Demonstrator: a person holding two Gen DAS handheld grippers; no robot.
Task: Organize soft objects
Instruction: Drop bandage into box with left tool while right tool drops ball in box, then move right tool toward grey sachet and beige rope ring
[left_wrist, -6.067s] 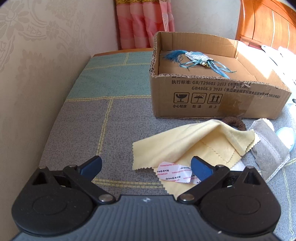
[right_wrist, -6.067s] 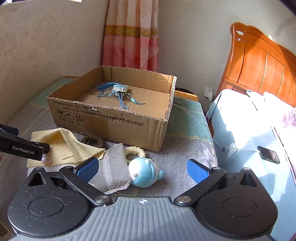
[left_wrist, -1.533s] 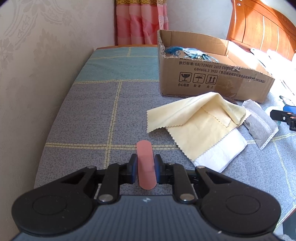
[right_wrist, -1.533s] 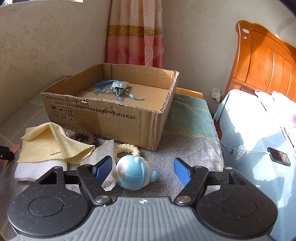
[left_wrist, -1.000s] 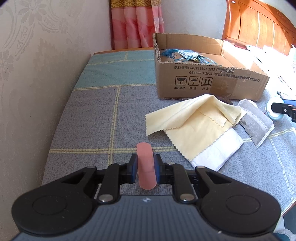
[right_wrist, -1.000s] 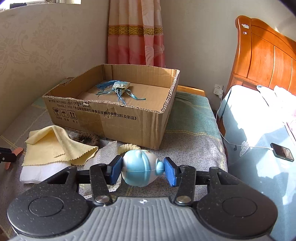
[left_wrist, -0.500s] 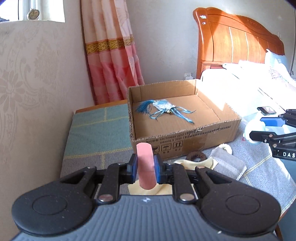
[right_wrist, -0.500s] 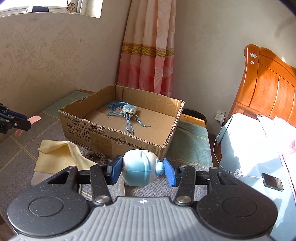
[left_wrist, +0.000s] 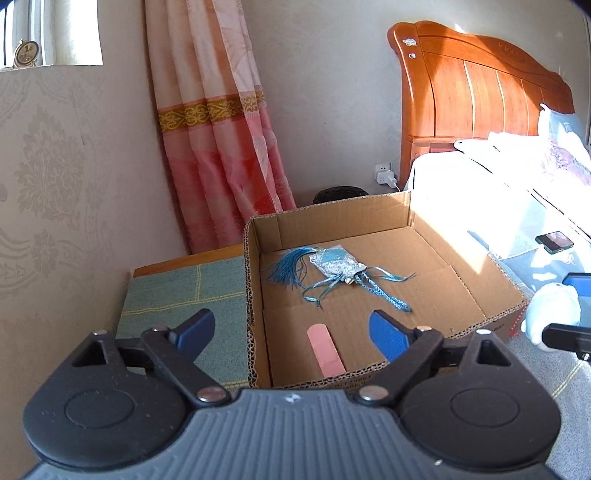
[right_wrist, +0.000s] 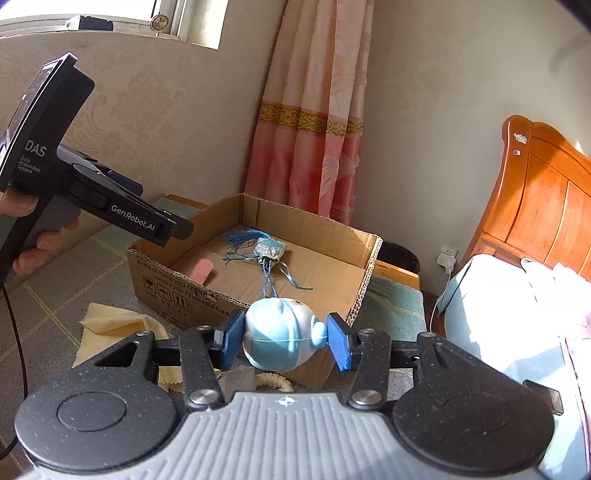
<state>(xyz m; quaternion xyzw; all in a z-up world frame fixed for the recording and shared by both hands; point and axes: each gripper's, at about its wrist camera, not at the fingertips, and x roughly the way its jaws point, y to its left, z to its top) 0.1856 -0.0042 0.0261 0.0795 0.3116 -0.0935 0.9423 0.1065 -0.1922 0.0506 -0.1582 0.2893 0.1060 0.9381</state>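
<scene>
My right gripper (right_wrist: 282, 338) is clamping the blue toy (right_wrist: 279, 339) just short of the box (right_wrist: 364, 280) front edge; my left gripper (left_wrist: 291, 332), fingers apart, is hovering above the pink strip (left_wrist: 325, 354) inside

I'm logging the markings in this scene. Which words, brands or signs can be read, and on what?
"DAS Data Acquisition System": left gripper housing.
"GenRobot.AI": its arm.
Three handling pictograms: cardboard box front.
Printed lines above them: too blurred to read.
"1", probably: ornament on windowsill.
</scene>
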